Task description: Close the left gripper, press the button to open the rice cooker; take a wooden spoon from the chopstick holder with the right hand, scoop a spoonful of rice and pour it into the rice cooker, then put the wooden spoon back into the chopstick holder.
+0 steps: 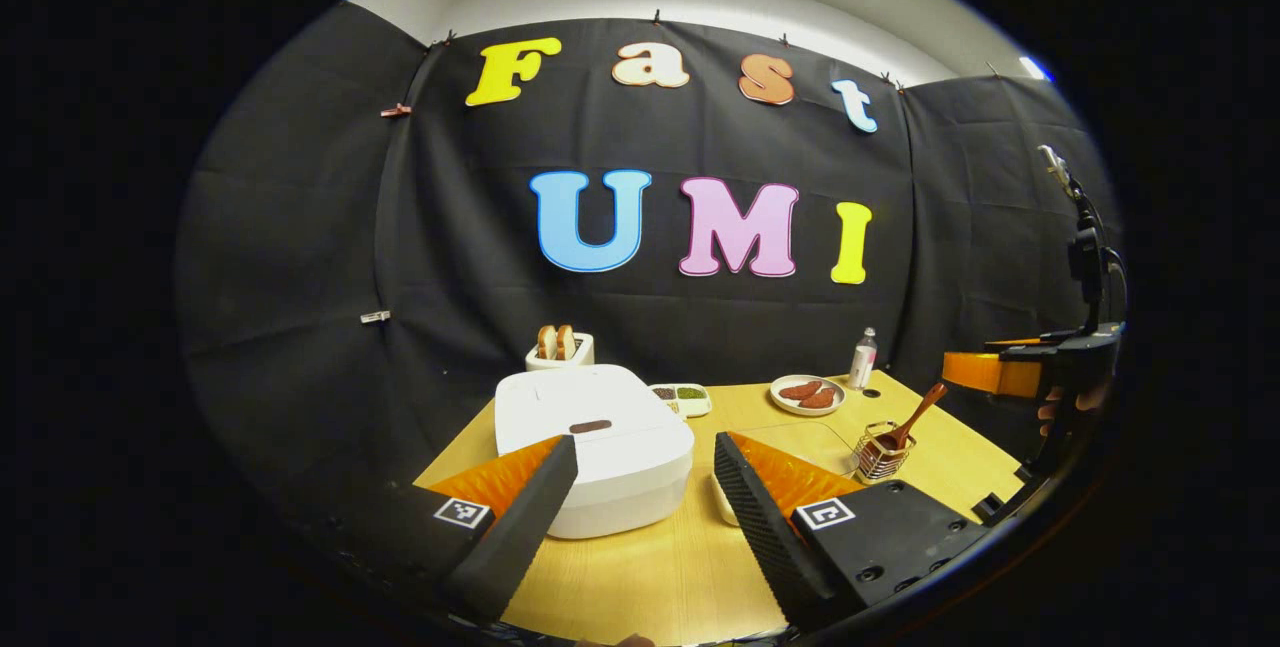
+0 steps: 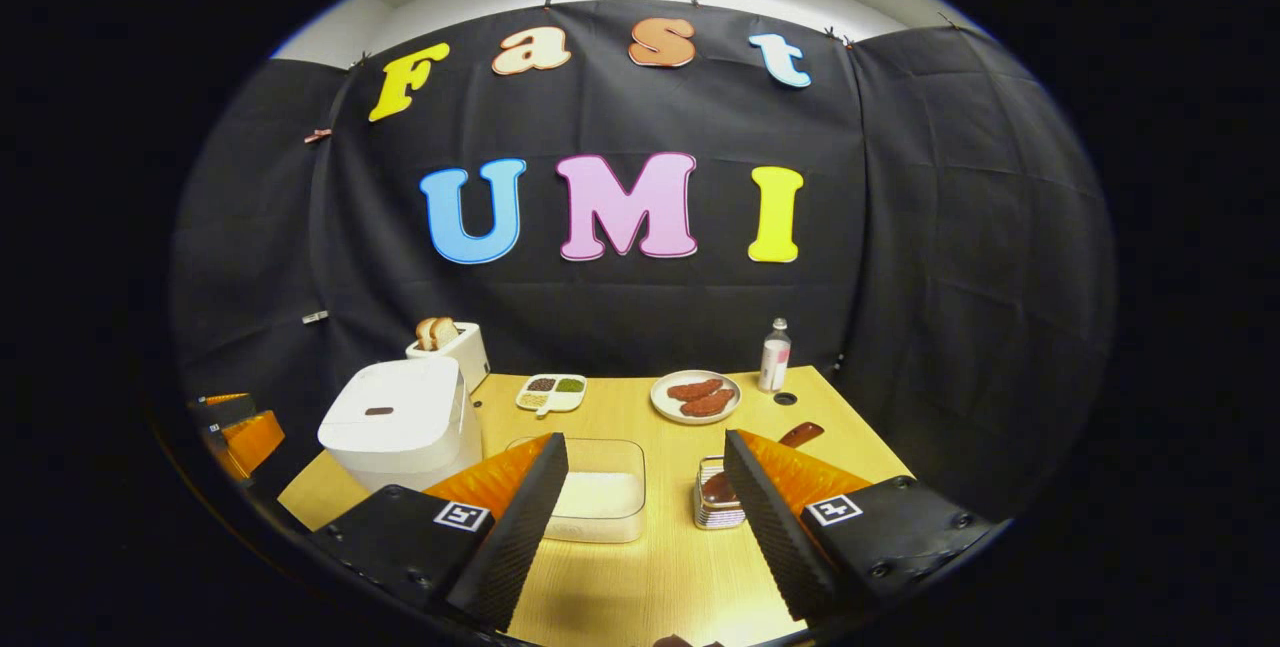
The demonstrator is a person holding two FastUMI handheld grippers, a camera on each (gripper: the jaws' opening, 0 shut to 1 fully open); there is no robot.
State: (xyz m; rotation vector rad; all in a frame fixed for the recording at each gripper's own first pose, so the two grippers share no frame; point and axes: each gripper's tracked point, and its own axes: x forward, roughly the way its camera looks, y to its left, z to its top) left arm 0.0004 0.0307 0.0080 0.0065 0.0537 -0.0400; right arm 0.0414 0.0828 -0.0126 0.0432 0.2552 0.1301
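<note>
Both tongs stand open above the near edge of the wooden surface (image 2: 640, 567), gripping nothing. Taking the rice cooker (image 1: 600, 442) as the landmark: in the left gripper view the left tongs (image 1: 645, 482) hover just in front of it, one finger crossing its front left corner, the other off to its right. The cooker's lid is shut, with a small dark button (image 1: 590, 425) near its front edge.

In the right gripper view the right tongs (image 2: 645, 487) hang well to the right of the cooker (image 2: 400, 422). Between the fingers, right of the cooker, sits a clear tub (image 2: 600, 497) with white rice in it. Farther right of the cooker is the wire holder (image 2: 715, 502), partly behind one finger, with the spoon (image 1: 915, 417) standing in it, handle leaning up and away from the cooker.

Behind the cooker stands a toaster (image 2: 455, 342) with two slices of bread. Behind and to the right of the cooker lie a small divided dish (image 2: 552, 390), then a plate (image 2: 695, 397) with brown pieces, then a small bottle (image 2: 774, 357) at the far edge.

At the right rim of the left gripper view, the other gripper shows well away from the cooker, held by a hand (image 1: 1060, 405).
</note>
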